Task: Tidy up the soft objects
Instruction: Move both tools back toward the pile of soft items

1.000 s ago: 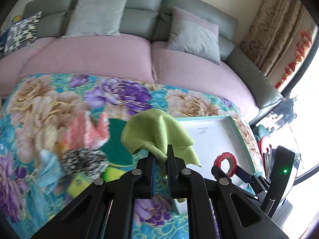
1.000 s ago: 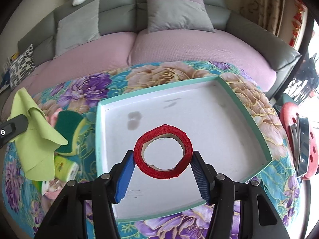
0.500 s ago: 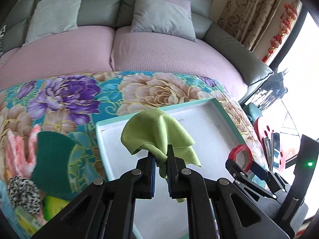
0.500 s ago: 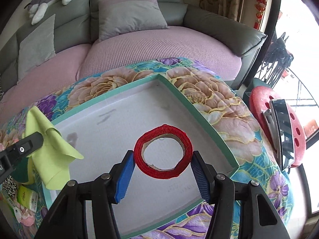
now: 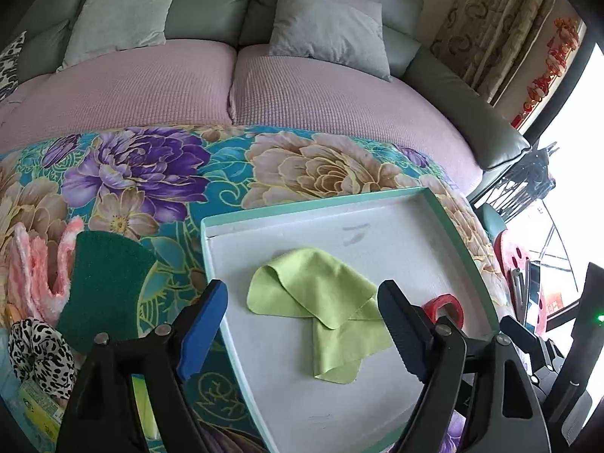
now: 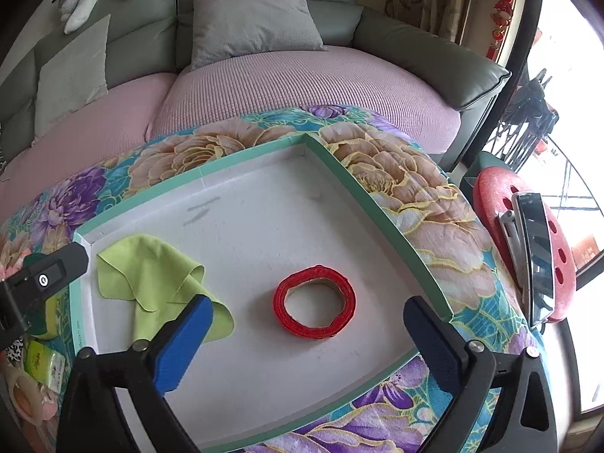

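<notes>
A white tray with a teal rim (image 5: 313,204) (image 6: 377,204) lies on the flowered cloth. A lime green cloth (image 5: 321,302) (image 6: 151,275) lies crumpled in its left half. My left gripper (image 5: 302,324) hangs just above that cloth, its jaws opening wide and touching nothing. A red fabric ring (image 6: 314,296) (image 5: 444,307) rests flat on the tray floor to the right. Around the ring my right gripper (image 6: 307,336) stands with its jaws opening, both blue pads clear of it.
Left of the tray lie a dark green sponge (image 5: 102,283), a pink fluffy item (image 5: 34,268), a leopard-print scrunchie (image 5: 41,355) and a small green packet (image 6: 41,362). A pink-covered sofa (image 5: 226,83) with grey cushions stands behind. A red stool with a phone (image 6: 536,256) is at right.
Both grippers opened. The green cloth dropped from the left gripper onto the tray, and the red ring dropped from the right gripper onto the tray floor. Both views shifted rightward over the tray.
</notes>
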The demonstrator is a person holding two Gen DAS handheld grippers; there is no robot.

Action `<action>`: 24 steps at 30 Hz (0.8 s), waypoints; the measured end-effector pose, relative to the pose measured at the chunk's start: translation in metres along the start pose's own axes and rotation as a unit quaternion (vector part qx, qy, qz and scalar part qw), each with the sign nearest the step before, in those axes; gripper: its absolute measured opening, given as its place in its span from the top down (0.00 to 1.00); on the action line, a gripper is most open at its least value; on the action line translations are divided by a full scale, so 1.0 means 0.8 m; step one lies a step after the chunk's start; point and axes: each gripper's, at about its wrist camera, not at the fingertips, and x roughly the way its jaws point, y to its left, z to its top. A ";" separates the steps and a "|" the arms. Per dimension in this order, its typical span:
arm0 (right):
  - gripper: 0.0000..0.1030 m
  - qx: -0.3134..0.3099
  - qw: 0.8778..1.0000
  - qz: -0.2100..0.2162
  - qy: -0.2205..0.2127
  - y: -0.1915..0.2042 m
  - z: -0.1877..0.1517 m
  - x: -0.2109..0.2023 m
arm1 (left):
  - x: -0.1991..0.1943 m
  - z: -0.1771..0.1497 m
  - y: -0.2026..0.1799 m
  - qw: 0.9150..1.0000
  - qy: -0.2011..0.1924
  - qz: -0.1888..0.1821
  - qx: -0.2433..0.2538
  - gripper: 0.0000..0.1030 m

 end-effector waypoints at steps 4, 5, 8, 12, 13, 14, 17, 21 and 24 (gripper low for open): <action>0.00 -0.001 1.000 -0.002 0.011 0.002 -0.002 0.004 | 0.006 -0.003 0.017 1.000 0.010 0.023 -0.018 0.16; 0.00 -0.002 1.000 -0.004 0.013 0.002 -0.003 0.005 | 0.007 -0.004 0.020 0.999 0.011 0.028 -0.021 0.13; 0.00 -0.002 1.000 -0.006 0.017 0.002 -0.004 0.006 | 0.008 -0.004 0.029 0.999 0.011 0.040 -0.035 0.10; 0.00 -0.007 1.000 -0.005 0.020 0.005 -0.004 0.005 | 0.007 -0.005 0.040 0.997 0.015 0.047 -0.053 0.10; 0.00 -0.010 1.000 -0.005 0.021 0.006 -0.004 0.004 | 0.006 -0.005 0.042 0.997 0.016 0.048 -0.057 0.10; 0.00 -0.013 1.000 -0.004 0.021 0.008 -0.004 0.003 | 0.005 -0.006 0.046 0.997 0.016 0.048 -0.061 0.10; 0.00 -0.018 1.000 0.001 0.023 0.012 -0.005 -0.001 | -0.003 -0.005 0.054 0.996 0.011 0.050 -0.072 0.10; 0.00 -0.022 1.000 0.001 0.016 0.018 -0.005 -0.013 | -0.022 -0.006 0.068 0.995 0.001 0.046 -0.085 0.10; 0.00 -0.027 1.000 0.005 0.004 0.029 -0.005 -0.024 | -0.039 -0.008 0.083 0.993 -0.012 0.065 -0.098 0.10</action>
